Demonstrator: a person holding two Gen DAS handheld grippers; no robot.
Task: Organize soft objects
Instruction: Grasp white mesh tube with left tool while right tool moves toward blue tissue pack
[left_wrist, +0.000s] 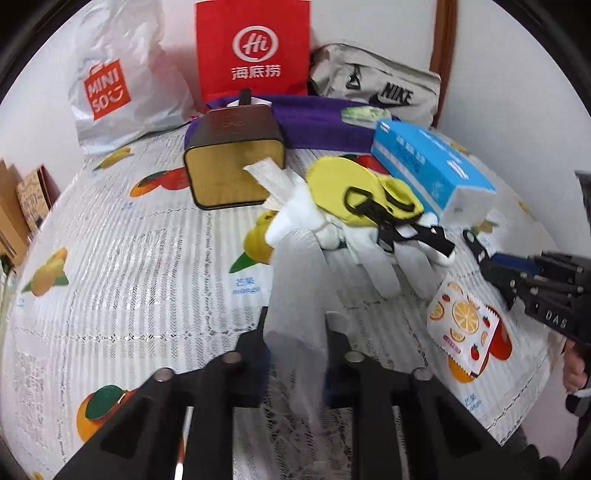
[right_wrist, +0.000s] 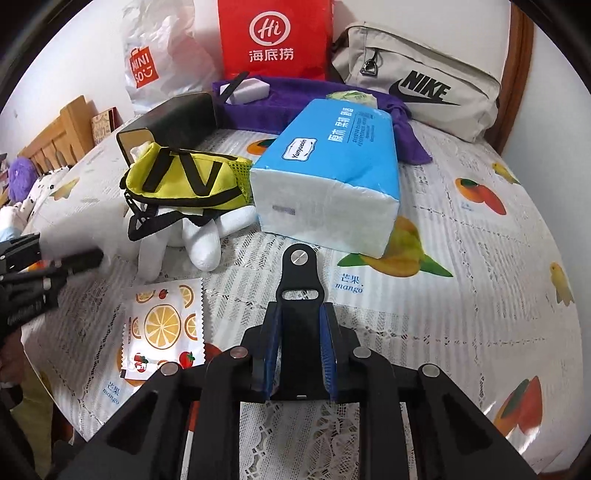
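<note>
White tissue (left_wrist: 295, 295), limp and tear-prone, is pinched by the left gripper (left_wrist: 295, 332), trailing back to the dark tissue box (left_wrist: 232, 162) mid-table; hold it low. The right gripper (right_wrist: 299, 350) clamps a stiff black strap plate (right_wrist: 300, 295), just short of the squashy blue tissue pack (right_wrist: 328, 162).
</note>
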